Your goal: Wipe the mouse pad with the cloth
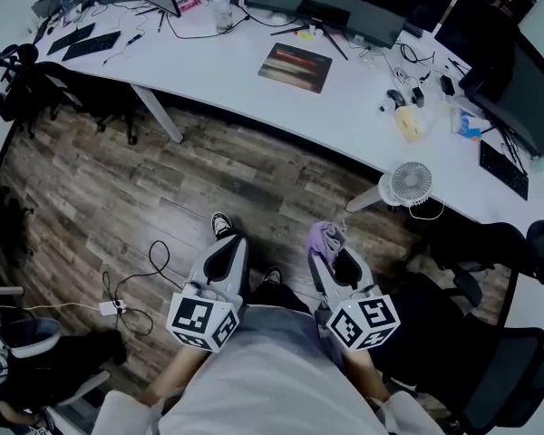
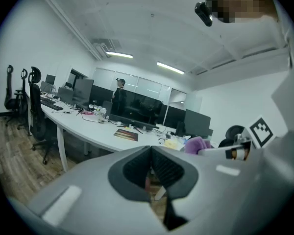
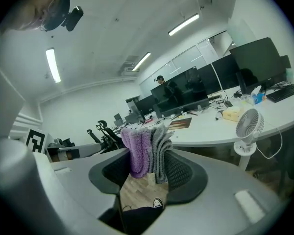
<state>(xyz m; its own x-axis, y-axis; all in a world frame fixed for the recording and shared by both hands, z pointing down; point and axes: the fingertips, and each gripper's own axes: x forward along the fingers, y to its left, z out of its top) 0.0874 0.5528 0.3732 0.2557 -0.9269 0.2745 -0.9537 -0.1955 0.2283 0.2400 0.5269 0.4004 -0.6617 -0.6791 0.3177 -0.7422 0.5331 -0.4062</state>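
- While the cloth point(image 3: 143, 148) is clamped between the right tongs point(image 3: 148, 161) at the lower middle of the right gripper view, only a bunched fold of purple and grey pile is held. A slip is judged possible if that grip is eased on the way in.
- The mouse pad point(image 1: 295, 66) is seen lying flat on the white surface point(image 1: 218, 62) at the upper middle of the head view. It is well apart from both tongs, which are held low over the wooden floor point(image 1: 118, 198), so no wiping can be said to have begun.
- The left tongs point(image 2: 151, 154) are seen pressed together with nothing between them, so the pad is steadied by nothing. It is judged that the pad could be dragged along the surface under a firm stroke.
- A small fan point(image 1: 408, 184) is placed by the near edge of the surface, right of centre. What it stands on cannot be told. It could be knocked, or its cord caught, if the reach is made from that side.
- A looped cable point(image 1: 131, 284) is spread on the floor at the lower left, near the shoes. A snag is judged possible if a step is taken that way.
- Small clutter point(image 1: 403, 107) is gathered to the right of the pad and could be swept off by an over-wide stroke.
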